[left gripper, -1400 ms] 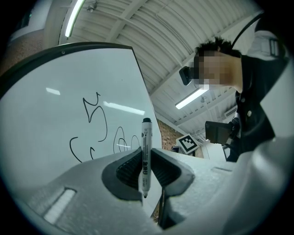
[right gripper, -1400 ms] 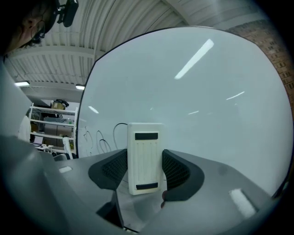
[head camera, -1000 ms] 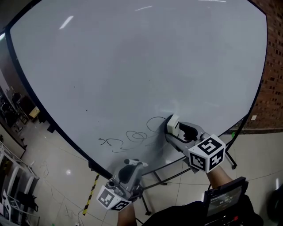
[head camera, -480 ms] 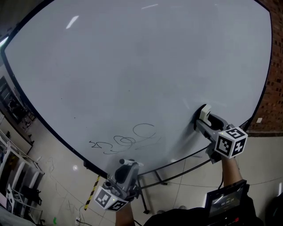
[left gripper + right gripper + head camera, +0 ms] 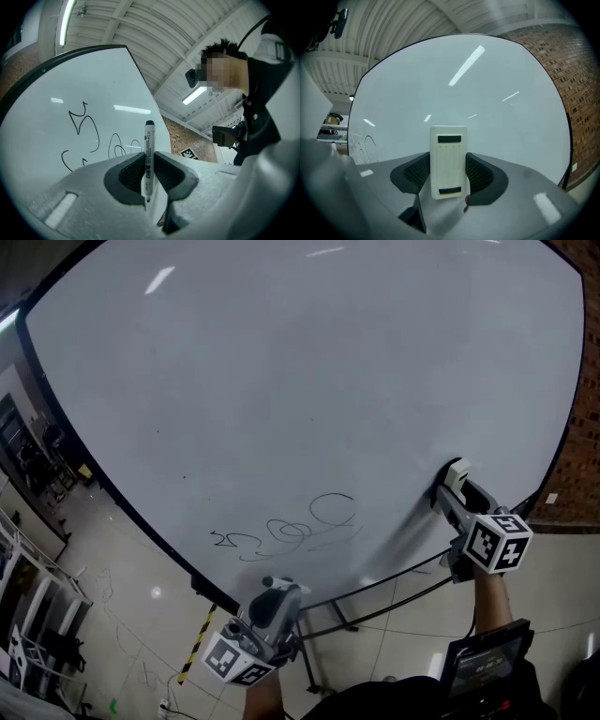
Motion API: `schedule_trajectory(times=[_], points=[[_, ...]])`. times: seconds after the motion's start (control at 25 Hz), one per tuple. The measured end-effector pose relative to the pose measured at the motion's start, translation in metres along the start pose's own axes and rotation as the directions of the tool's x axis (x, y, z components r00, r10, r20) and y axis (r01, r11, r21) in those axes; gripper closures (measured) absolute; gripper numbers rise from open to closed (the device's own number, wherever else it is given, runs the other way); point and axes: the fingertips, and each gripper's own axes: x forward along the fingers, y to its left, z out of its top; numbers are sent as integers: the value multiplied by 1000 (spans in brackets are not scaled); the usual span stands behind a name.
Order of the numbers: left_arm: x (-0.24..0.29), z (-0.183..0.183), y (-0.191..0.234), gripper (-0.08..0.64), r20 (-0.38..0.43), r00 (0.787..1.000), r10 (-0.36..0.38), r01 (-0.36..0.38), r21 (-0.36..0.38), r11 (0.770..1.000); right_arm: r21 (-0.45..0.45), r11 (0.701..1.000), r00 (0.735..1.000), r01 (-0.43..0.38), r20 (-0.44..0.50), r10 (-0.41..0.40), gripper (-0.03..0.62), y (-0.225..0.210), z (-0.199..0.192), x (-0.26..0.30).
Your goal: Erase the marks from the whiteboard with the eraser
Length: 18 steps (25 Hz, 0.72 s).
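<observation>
Down near the person's waist, the left gripper [image 5: 270,592] is clamped on a slim white black-capped marker pen [image 5: 149,159]. Farther out, the right gripper [image 5: 454,488] pinches the cream rectangular eraser [image 5: 457,472] at the large white whiteboard [image 5: 281,381], well right of the black scribbled marks [image 5: 291,526].

A red brick wall [image 5: 574,474] closes the right side of the room. The floor [image 5: 112,568] is pale glossy tile that catches a bright spot of glare, and a yellow-and-black hazard strip [image 5: 195,651] is stuck to it beside the legs of a black tubular stand [image 5: 323,610]. A white wire rack [image 5: 23,615] stands at lower left, with dark furniture [image 5: 42,460] farther back that is too small to identify. Overhead, a white ribbed ceiling [image 5: 154,33] with beams carries a long tube light [image 5: 67,21] and a second one [image 5: 197,94]
</observation>
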Motion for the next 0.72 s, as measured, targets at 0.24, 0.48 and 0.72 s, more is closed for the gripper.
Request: schedule_trajectory(times=[0.24,0.48,0.72], points=[[-21,13,22,502,21,999,-37,37,-7,999,-77,995,998,-59,-10,59,353,83,-5,8],[-37,24,30,502,41,996,-77,78,-11,997,-181,961,978,-210,-36,207,353,208,-10,12],[-53,32,36,502,63,994,-85,86,-17,996,-215,916,941,-340,-79,330,353,294,-18,15]])
